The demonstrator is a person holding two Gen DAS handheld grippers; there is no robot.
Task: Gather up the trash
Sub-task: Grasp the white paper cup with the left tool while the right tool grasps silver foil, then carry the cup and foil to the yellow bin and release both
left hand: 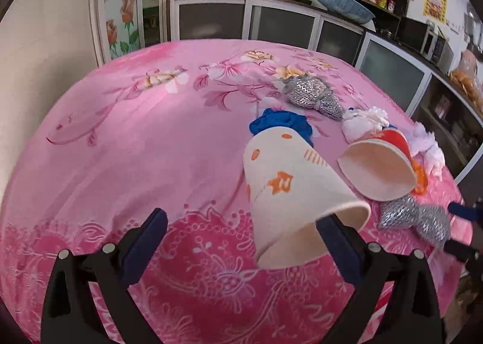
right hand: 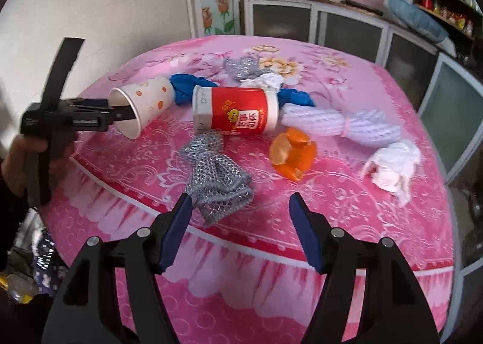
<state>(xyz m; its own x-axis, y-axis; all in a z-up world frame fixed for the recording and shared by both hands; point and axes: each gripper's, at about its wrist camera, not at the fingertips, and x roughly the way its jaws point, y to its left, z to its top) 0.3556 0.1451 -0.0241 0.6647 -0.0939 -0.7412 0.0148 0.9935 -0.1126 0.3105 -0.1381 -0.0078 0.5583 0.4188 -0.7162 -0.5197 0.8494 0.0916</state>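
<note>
Leftmost in the right wrist view, the left gripper [right hand: 120, 111] reaches in from the side with one finger inside the mouth of the white paper cup [right hand: 144, 106], which lies on its side at the left end of the litter on the table [right hand: 347, 223], covered in a pink floral cloth. From its own camera, the left gripper [left hand: 241, 229] has its fingers spread wide; the right finger [left hand: 338, 241] sits in the rim of the white paper cup [left hand: 289, 190] and the left finger stands well apart from it, so nothing is clamped.

Just beyond the cup's base lies a blue cloth [right hand: 188, 89]. Next to the right rests a red paper cup [right hand: 238, 111], also on its side, with a silver mesh scourer [right hand: 215, 175] touching its near edge. A second silver scourer [right hand: 243, 66] sits farther back beside a small white wad [right hand: 270, 81]. Right of the red cup lie an orange plastic piece [right hand: 291, 154], a pale lilac knitted bundle [right hand: 341, 123], and, farthest right, a crumpled white tissue [right hand: 392, 166].

The right gripper [right hand: 241, 208] hangs open over the near table edge, its left finger just beside the near scourer, holding nothing.
</note>
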